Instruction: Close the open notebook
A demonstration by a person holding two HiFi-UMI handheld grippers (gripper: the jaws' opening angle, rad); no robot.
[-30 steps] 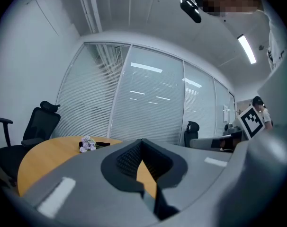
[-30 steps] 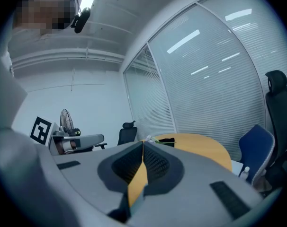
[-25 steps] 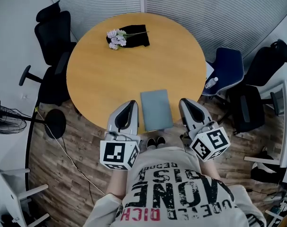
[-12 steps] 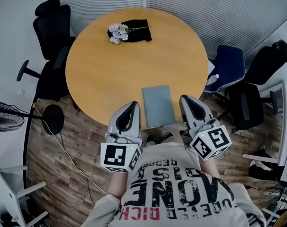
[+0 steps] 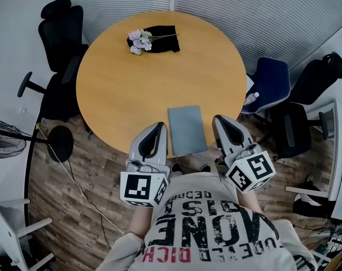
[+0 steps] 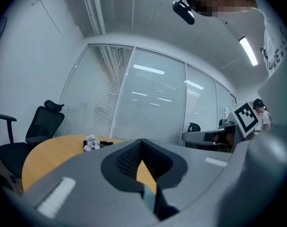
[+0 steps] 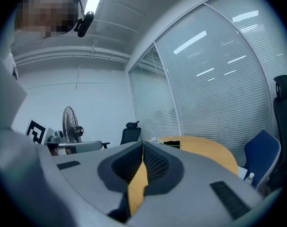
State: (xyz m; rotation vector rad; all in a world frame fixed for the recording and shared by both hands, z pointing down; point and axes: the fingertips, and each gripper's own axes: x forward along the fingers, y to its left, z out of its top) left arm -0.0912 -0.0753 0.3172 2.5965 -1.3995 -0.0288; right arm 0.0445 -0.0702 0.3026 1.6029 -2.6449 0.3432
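Nothing moved this past second: my left gripper (image 5: 158,125) and right gripper (image 5: 220,121) sit shut, empty, flanking the notebook (image 5: 187,130), already closed, so I judge it done

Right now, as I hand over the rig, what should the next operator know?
Left gripper: shut, empty, at the table edge just left of the notebook.
Right gripper: shut, empty, just right of it.
Notebook: lies flat at the near edge of the round table and looks closed.
Done: the closing, apparently.
Left: nothing obvious; perhaps check the cover lies flat.
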